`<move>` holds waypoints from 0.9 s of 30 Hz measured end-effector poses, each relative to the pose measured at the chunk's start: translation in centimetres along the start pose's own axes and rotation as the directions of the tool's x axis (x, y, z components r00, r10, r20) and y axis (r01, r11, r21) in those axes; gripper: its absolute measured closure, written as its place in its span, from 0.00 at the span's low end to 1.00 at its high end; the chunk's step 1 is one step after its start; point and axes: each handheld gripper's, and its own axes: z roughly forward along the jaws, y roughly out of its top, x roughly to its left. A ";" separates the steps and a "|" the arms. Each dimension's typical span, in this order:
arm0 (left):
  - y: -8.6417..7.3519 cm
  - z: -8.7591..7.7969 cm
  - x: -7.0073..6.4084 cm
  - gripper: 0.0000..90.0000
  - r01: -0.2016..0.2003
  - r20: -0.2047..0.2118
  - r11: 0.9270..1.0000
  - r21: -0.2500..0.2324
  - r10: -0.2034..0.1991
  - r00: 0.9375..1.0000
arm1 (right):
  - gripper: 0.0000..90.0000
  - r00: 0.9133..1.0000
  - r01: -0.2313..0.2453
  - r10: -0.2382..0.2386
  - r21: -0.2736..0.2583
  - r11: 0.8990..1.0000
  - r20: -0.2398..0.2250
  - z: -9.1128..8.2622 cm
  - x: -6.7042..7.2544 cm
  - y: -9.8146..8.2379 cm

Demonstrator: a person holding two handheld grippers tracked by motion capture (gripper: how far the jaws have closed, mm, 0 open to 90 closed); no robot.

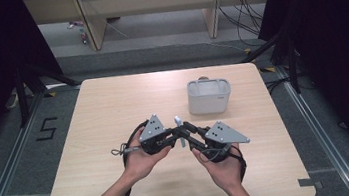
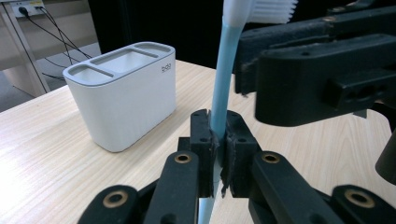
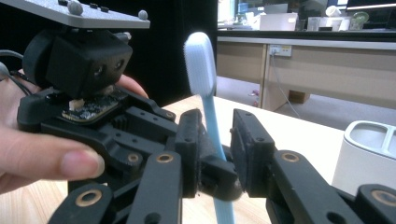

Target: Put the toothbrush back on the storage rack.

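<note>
The table (image 1: pixel 114 115) is bare wood, and the one thing standing on it is a white holder (image 1: pixel 209 95), set toward the far right with its slotted top facing up. It stands well apart from the hands, leaving clear room over the middle of the table for the two grippers to work.

Both grippers meet above the near centre of the table. The left gripper (image 2: pixel 218 140) is pressed together on a toothbrush (image 2: pixel 223 88), pinching the blue handle low down so that the brush stands nearly upright, bristles at the top. That grip leaves the upper handle free.

The right gripper (image 3: pixel 215 149) comes in from the other side with its jaws spread, one on each side of the handle and just beside the left gripper's jaws; whether either pad touches the handle I cannot tell. This looks like a handover: the left holds the brush steady while the right lines up to take it. The right hand sits closer to the holder, so passing the brush across would suit dropping it into a slot.
</note>
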 end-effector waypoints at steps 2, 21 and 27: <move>0.0 0.1 -0.1 0.93 -0.008 0.003 1.000 0.003 0.008 1.000 | 0.81 0.999 0.043 -0.043 -0.024 0.999 -0.001 0.3 -0.2 0.0; 0.3 0.2 -1.1 0.92 -0.057 0.003 0.998 -0.001 0.057 0.998 | 0.94 0.998 0.052 -0.052 0.015 0.999 0.028 0.2 -0.1 0.1; -0.2 -0.4 -0.9 0.69 -0.069 -0.027 0.998 0.005 0.069 0.997 | 0.94 0.997 0.055 -0.056 0.013 0.998 0.048 0.1 -0.8 0.3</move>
